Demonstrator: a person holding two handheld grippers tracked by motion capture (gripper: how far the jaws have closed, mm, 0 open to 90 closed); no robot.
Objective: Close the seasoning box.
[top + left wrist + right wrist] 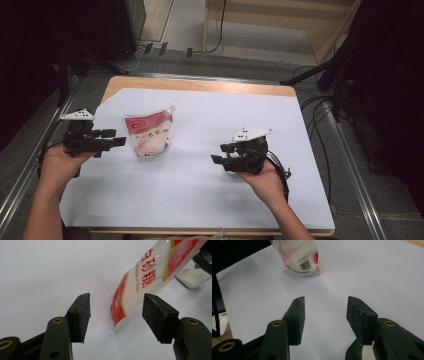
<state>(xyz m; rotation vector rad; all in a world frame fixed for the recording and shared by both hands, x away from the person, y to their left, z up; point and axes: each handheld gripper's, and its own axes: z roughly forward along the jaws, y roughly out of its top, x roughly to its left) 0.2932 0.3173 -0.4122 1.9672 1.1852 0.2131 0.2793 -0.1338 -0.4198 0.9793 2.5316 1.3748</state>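
A red and white bag of sugar (147, 135) stands on the white sheet (200, 125), left of the middle. My left gripper (119, 137) is just left of it, jaws open and pointing at it. In the left gripper view the bag's lower corner (125, 307) lies beyond the open left gripper (117, 300), apart from both pads. My right gripper (218, 153) is farther right, open and pointing left toward the bag. In the right gripper view nothing sits between the jaws of the right gripper (325, 302), and the bag's barcode end (302, 263) stands well ahead.
A small clear container (191, 278) with white contents and a dark top sits right behind the bag. The wooden table edge (200, 84) borders the sheet at the back. Cables and dark stands (325, 75) lie on the floor beyond and to the right.
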